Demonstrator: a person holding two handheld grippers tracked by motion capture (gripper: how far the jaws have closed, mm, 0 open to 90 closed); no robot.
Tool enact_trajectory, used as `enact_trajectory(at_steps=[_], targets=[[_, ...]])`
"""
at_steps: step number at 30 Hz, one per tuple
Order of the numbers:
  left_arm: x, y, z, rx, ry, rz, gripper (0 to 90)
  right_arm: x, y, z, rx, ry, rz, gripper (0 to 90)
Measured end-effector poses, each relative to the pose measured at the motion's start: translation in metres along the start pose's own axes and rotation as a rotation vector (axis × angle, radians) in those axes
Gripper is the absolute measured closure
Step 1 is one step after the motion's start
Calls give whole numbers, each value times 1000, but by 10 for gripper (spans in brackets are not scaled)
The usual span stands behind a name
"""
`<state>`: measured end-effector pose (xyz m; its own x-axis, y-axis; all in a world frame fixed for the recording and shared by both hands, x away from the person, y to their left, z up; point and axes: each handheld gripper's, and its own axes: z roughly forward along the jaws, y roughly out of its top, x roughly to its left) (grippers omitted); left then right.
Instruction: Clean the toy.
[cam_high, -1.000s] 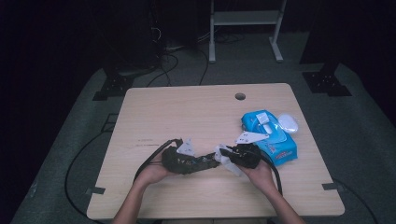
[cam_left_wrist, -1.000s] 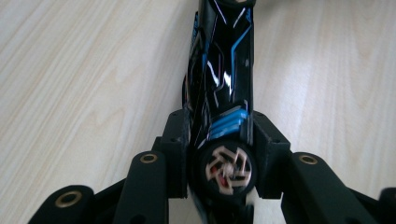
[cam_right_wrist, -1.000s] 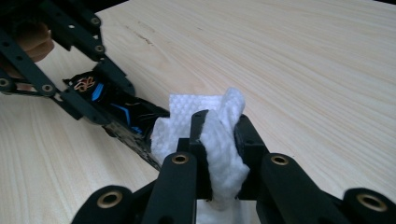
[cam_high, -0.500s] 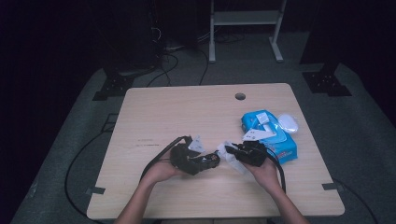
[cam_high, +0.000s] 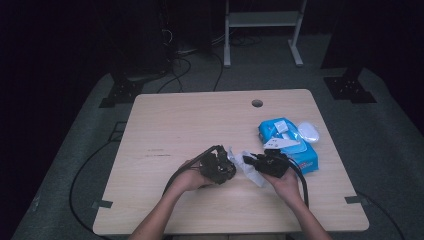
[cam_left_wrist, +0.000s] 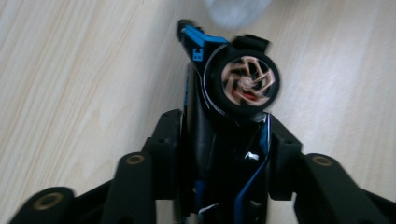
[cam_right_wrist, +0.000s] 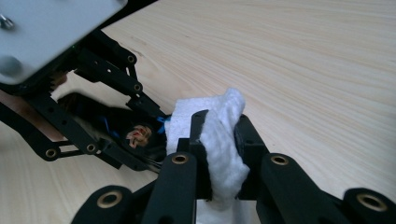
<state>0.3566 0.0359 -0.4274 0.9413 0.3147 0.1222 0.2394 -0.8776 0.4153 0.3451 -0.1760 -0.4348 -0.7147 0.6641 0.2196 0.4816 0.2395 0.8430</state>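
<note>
Two claws grip: left claw (cam_left_wrist: 224, 140) pinches what looks like a black-blue toy car (cam_left_wrist: 233, 88), right claw (cam_right_wrist: 219, 144) a white wipe (cam_right_wrist: 219, 130).

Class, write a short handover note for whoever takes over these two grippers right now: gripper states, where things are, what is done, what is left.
Left gripper: fingers have just been closing, now clamped on a black-and-blue toy car with a copper-spoked wheel.
Right gripper: shut on a white wipe, close beside the car.
Blue wipes pack lies right of the hands, flap open.
Done: wipe pulled, car gripped.
Left, probably: wiping the car, then setting both down.
</note>
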Motion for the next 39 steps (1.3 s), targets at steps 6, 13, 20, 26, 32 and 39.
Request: enact_trajectory(at_steps=[6, 13, 20, 26, 32, 39], targets=[[-1, -9, -9, -145, -17, -31, 573, 6, 4, -4, -53, 16, -3, 801], [-4, -21, -26, -317, -43, -61, 573, 26, 15, -9, -141, 101, -16, 801], [-4, -30, -37, -369, -65, -73, 573, 22, 12, -8, -147, 100, 7, 802], [-6, -31, -34, -375, -49, -74, 573, 36, 20, -9, -178, 153, -2, 803], [-3, -36, -44, -427, -65, -88, 573, 31, 19, -11, -175, 101, -20, 804], [-2, -38, -45, -434, -54, -82, 573, 26, 15, -14, -196, 91, 14, 805]])
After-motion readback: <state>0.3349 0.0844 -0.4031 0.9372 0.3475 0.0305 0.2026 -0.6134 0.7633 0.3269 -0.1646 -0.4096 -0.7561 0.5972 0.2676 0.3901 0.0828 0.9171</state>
